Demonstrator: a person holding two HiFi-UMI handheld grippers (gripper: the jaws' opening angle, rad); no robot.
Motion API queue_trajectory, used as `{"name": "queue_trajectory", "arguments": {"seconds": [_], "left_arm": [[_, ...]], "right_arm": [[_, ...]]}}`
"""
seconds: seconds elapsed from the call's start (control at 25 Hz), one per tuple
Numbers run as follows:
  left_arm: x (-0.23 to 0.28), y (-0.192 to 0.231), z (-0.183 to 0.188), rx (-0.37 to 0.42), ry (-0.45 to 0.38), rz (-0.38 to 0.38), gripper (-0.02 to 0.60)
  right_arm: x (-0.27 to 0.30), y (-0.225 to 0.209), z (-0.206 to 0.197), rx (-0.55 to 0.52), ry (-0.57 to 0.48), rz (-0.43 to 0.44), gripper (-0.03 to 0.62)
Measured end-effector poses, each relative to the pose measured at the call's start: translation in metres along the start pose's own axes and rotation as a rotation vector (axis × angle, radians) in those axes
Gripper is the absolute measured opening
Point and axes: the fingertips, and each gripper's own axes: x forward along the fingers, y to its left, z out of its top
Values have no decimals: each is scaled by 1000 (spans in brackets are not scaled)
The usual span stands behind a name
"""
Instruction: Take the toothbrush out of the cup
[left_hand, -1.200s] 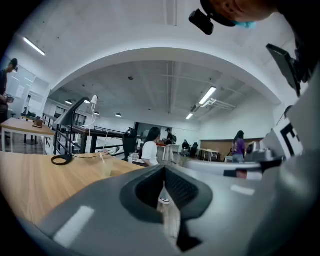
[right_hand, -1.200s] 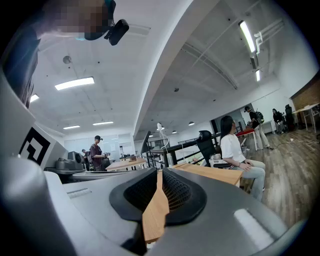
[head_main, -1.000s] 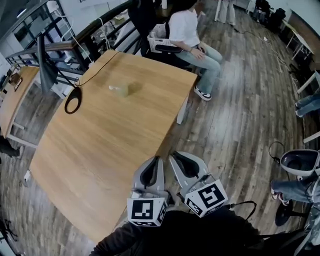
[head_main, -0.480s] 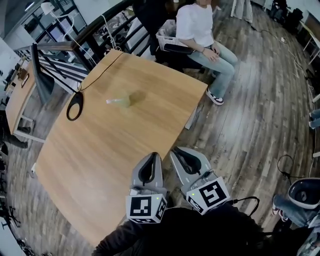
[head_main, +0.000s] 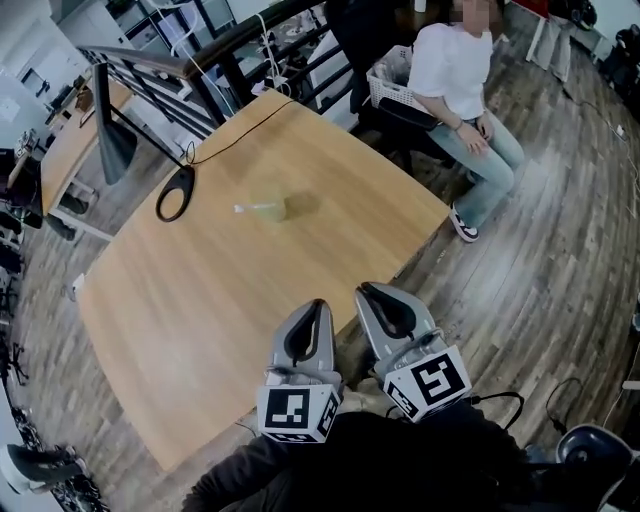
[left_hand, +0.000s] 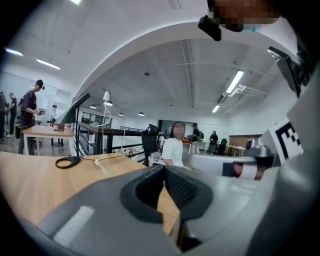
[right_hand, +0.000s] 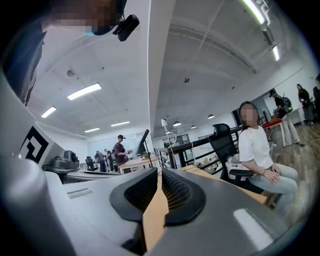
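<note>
head view: left gripper (head_main: 316, 308) has jaws together, right gripper (head_main: 370, 292) is closing its last slit, both empty. arriving closed, they'd likely shove the cup (head_main: 271, 208) and toothbrush (head_main: 245, 208) away.

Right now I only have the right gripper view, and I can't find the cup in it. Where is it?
Observer: In the head view the cup is near the middle of the table, with nothing touching it.
Operator: What's sticking out of it, and which way?
Observer: The toothbrush. Its white end points toward the black ring on the left.
Operator: And my other hand?
Observer: The left hand-held gripper is over the table's near edge, jaws together, empty.
</note>
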Motion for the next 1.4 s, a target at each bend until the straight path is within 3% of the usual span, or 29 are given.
{"name": "queue_trajectory", "arguments": {"seconds": [0.24,0.76,1.12,1.4], "left_arm": [[13,36,2,-36,-11,101,8],[64,139,-3,-112,1,255,8],[109,213,-22,-164,21,305,8],[129,250,-49,-219,93,324,8]], "right_arm": [[44,9,-4,-13,37,110,28],[165,15,-24,-30,130,245,28],[253,21,-60,-18,189,304,25],[302,22,-89,-19,265,320,25]]}}
